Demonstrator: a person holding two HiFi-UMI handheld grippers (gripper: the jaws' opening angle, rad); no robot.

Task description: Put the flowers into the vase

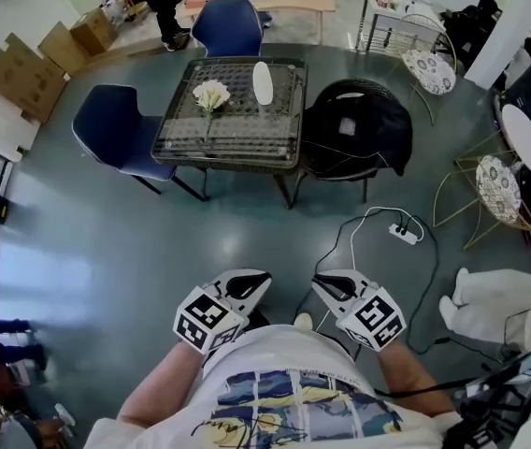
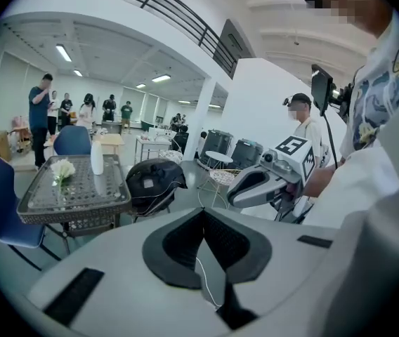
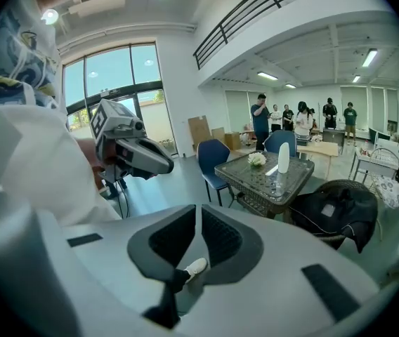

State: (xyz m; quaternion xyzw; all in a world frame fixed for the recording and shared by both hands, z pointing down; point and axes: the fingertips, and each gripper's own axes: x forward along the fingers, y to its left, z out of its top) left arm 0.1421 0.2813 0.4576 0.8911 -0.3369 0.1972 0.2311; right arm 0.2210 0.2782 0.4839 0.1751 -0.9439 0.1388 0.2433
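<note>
Seen on glass-topped table [image 1: 230,160], 12 o'clock from both grippers: flowers [image 1: 211,94], a small cream-white bunch on a green stem, just at 9 o'clock of the slim white upright vase [image 1: 262,82], apart. Left gripper [image 1: 261,281] and right gripper [image 1: 320,284] pressed together, pinching nothing.
</note>
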